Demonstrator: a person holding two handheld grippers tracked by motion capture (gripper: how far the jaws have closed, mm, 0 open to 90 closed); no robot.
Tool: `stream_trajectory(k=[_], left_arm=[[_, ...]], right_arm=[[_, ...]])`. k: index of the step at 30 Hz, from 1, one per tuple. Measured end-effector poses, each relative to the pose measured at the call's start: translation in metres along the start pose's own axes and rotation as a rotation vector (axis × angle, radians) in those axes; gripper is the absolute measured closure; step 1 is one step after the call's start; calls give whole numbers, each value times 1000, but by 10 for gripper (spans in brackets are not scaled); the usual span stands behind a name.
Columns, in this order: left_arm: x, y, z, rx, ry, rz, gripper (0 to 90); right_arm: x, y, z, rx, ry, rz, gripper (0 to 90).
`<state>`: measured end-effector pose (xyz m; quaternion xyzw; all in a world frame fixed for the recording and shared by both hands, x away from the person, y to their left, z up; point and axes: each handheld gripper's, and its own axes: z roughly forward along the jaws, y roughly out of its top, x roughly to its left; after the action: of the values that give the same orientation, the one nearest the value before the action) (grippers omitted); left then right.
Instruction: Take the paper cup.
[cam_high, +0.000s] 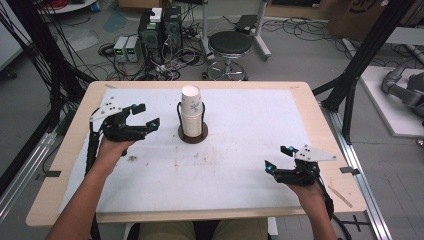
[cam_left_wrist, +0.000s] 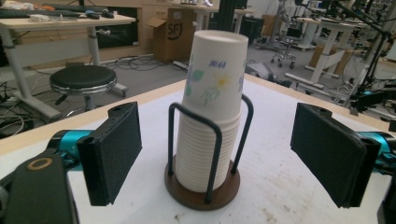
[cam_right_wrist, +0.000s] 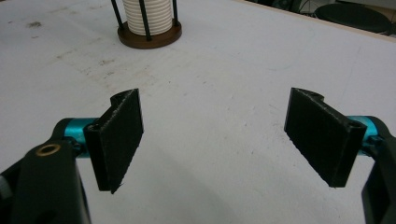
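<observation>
A wooden table (cam_high: 320, 130) carries a stained white mat (cam_high: 250, 135) and a cup holder (cam_high: 193, 134).

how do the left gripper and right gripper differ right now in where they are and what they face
The left gripper hovers close beside the stack of paper cups in its wire holder; the right gripper sits farther off, near the table's front right. In the left gripper view the cup stack stands framed between the jaws; in the right gripper view the jaws frame bare white table surface, the holder far ahead. Both are open and hold nothing.
</observation>
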<state>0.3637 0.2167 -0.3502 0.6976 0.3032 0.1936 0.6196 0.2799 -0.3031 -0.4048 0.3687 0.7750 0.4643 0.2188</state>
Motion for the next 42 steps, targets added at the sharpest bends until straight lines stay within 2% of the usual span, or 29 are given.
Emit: stream_trajectory(k=[7, 13, 25, 32, 42], left_arm=[[-4, 21, 19, 15, -44, 23, 163], [-6, 35, 36, 28, -63, 31, 162], [-7, 56, 79, 84, -77, 44, 163], [-5, 50, 100, 113, -51, 20, 163], [-4, 39, 121, 167, -24, 30, 188]], right_arm=[[0, 1, 0, 1, 1, 1, 201], [0, 1, 0, 1, 7, 1, 201], [-1, 1, 0, -3, 10, 0, 201], [0, 1, 0, -2, 14, 5, 201], [-1, 0, 0, -1, 17, 3, 201]])
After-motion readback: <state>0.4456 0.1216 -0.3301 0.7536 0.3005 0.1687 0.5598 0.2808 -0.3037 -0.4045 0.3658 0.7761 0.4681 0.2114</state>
